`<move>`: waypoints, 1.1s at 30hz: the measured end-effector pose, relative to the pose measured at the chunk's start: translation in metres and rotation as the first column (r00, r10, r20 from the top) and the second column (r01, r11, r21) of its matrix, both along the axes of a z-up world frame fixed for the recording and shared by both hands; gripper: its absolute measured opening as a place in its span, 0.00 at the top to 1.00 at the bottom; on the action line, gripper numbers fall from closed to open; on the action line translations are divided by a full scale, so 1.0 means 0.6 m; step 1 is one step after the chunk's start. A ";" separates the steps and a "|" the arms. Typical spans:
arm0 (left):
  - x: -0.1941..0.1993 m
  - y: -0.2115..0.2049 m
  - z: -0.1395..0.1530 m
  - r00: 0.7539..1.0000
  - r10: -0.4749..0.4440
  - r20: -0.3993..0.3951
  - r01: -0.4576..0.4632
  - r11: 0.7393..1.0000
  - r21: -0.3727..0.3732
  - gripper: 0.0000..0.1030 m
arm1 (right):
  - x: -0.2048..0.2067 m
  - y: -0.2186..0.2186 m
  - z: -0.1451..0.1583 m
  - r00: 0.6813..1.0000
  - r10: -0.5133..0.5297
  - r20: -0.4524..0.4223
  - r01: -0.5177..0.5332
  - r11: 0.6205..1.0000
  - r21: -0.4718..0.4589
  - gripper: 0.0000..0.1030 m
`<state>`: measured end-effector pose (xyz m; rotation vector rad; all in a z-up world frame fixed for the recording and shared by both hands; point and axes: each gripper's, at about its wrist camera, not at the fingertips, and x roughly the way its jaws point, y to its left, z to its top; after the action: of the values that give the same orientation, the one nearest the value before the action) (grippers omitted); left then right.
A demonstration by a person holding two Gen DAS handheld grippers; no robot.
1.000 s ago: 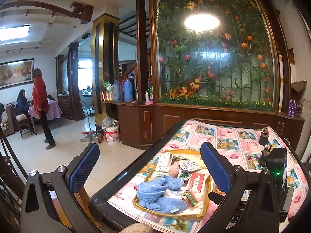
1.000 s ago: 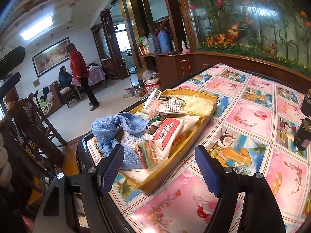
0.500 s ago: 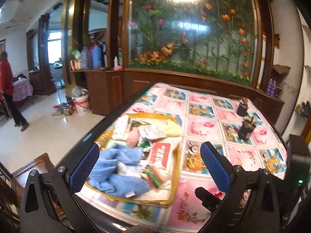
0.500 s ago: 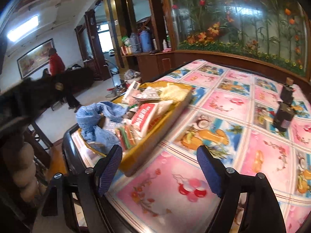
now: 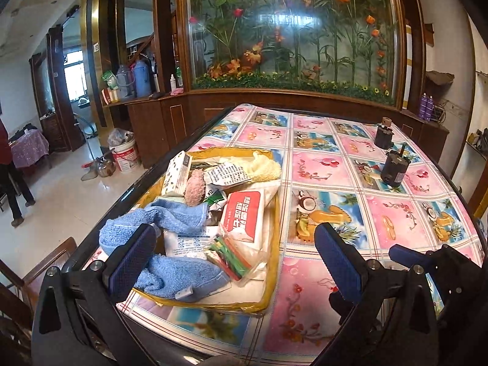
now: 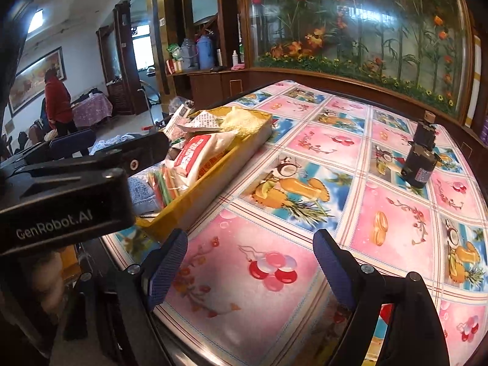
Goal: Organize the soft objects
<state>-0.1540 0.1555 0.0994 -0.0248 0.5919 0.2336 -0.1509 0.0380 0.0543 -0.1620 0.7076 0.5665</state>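
**Both grippers hang empty over the table by the yellow tray**

Left wrist view: the left gripper (image 5: 235, 256), with blue-padded black fingers, has its jaws spread wide and nothing between them. Just beyond it, a shallow yellow tray (image 5: 276, 244) sits on the fruit-patterned pink and blue tablecloth (image 5: 320, 164) near the table's left edge. Inside the tray, a crumpled light-blue terry towel (image 5: 170, 244) fills the near left corner. A pink fuzzy pad (image 5: 195, 187) and a cream fluffy cloth (image 5: 262, 167) lie farther back, among a red-and-white packet (image 5: 244, 212) and papers. Two dark cylindrical motors (image 5: 395, 167) stand well apart on the right.

Right wrist view: the right gripper (image 6: 250, 262) is likewise released, held over bare tablecloth to the right of the tray. The left gripper's black body crosses the left side of the frame.
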 end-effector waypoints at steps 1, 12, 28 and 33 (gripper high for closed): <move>0.000 0.002 0.001 1.000 0.006 -0.002 -0.006 1.000 -0.002 0.00 | 0.000 0.006 0.000 1.000 0.009 0.000 -0.009 1.000 -0.005 0.16; 0.011 0.024 -0.011 0.998 0.055 -0.029 -0.055 0.998 0.003 0.00 | 0.006 0.029 -0.010 0.999 0.029 -0.015 -0.030 0.998 -0.053 0.16; 0.022 0.051 -0.028 0.996 0.066 -0.066 -0.068 0.997 -0.037 0.00 | 0.019 0.044 -0.019 0.999 0.027 -0.045 -0.031 0.996 -0.079 0.16; 0.026 0.063 -0.038 0.994 0.077 -0.081 -0.081 0.995 -0.054 0.00 | 0.021 0.052 -0.021 0.998 0.036 -0.047 -0.040 0.995 -0.087 0.16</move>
<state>-0.1385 0.1936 0.0768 -0.0947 0.6764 0.2956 -0.1381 0.0692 0.0417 -0.2461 0.7753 0.5773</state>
